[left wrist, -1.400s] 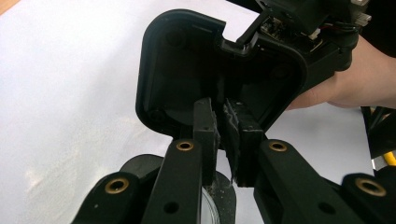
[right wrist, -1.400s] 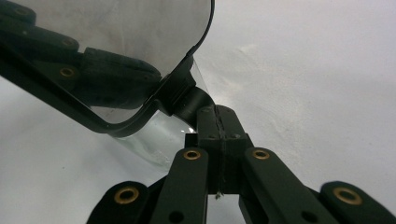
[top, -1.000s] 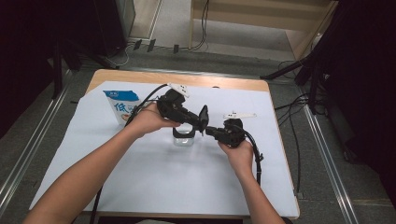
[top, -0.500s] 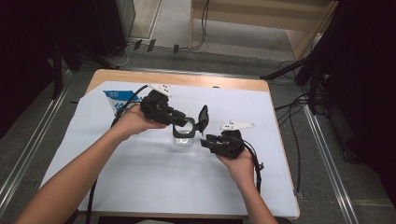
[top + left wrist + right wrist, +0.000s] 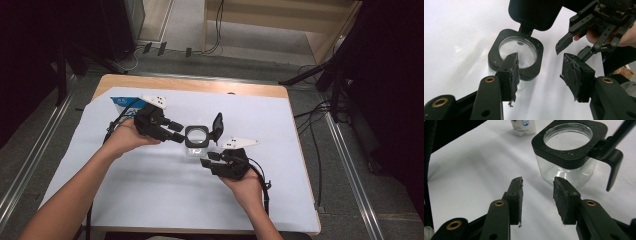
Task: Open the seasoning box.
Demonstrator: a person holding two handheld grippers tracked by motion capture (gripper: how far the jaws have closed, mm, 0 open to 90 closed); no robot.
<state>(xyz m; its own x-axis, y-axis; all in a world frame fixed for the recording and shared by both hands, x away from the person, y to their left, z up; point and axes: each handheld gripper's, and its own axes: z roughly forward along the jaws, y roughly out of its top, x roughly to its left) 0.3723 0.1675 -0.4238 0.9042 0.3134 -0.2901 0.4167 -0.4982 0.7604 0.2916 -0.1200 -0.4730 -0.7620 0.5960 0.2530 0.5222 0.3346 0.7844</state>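
Observation:
A clear glass jar with a black square collar stands mid-table on the white sheet, its hinged black lid flipped up. My left gripper sits just left of the collar, apart from it. In the left gripper view its jaws have just been opening, with nothing between them, and the jar lies just beyond the left pad. My right gripper is in front of the jar. Its jaws have also just been opening, empty, a short way from the glass.
A blue and white pouch lies at the far left of the sheet, behind my left hand; its bottom end shows past the jar. The wooden table edge runs along the back. Cables trail from both grippers.
Both grippers have drawn back from the jar, the left one leftward and the right one toward the person. Their jaws have spread. The lid now stands open.

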